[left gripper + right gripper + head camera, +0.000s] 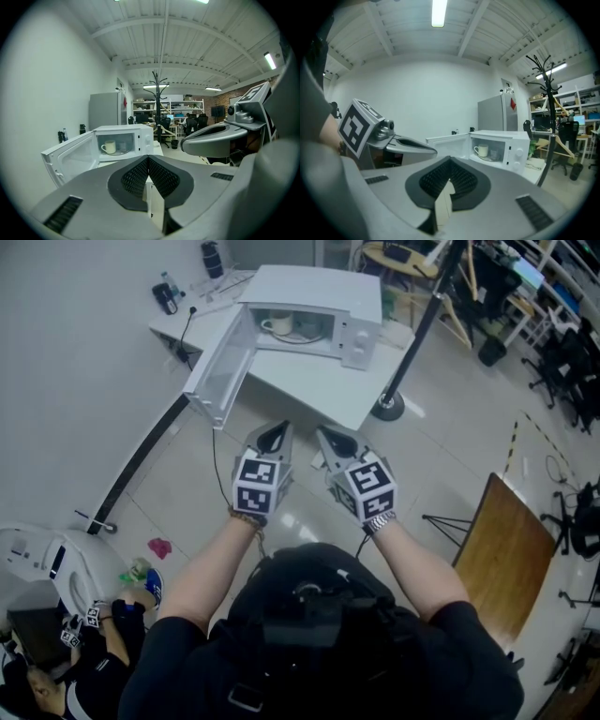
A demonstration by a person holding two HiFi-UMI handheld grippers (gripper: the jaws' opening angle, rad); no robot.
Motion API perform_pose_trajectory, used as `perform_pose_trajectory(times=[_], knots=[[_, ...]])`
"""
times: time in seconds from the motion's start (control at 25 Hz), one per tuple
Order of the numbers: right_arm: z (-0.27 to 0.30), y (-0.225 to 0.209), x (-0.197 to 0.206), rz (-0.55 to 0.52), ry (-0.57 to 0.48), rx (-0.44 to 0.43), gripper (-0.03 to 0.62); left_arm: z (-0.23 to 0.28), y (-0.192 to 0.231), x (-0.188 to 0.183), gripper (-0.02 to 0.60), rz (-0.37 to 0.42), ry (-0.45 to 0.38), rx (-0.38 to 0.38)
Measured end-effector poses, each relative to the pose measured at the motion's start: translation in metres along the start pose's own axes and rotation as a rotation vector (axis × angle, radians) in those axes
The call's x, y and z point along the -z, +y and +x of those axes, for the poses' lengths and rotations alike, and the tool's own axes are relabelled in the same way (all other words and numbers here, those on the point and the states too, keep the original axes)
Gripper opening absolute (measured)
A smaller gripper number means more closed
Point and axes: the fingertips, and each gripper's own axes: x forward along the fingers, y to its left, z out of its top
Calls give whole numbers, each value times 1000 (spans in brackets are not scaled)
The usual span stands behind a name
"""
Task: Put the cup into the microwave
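Inside microwave (319, 287): cup (278, 323), well fwd of tongs (274, 433) (329, 436) (shut).

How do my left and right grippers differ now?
The grey left gripper points almost straight ahead; the grey right gripper slants inward toward it. A beaded bracelet sits behind the left, a metal watch behind the right. Both are shut, empty, short of the white microwave.

Both forearms extended toward 12 o'clock, side by side. Left tool (274, 438) and right tool (330, 442): jaws closed, empty.
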Motion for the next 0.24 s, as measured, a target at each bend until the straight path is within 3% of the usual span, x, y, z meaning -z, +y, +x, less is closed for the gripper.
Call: perform_pose_trajectory(times=[0.24], knots=[[0,4,0,1,6,10,0,-4,4,2,0,-3,1,3]])
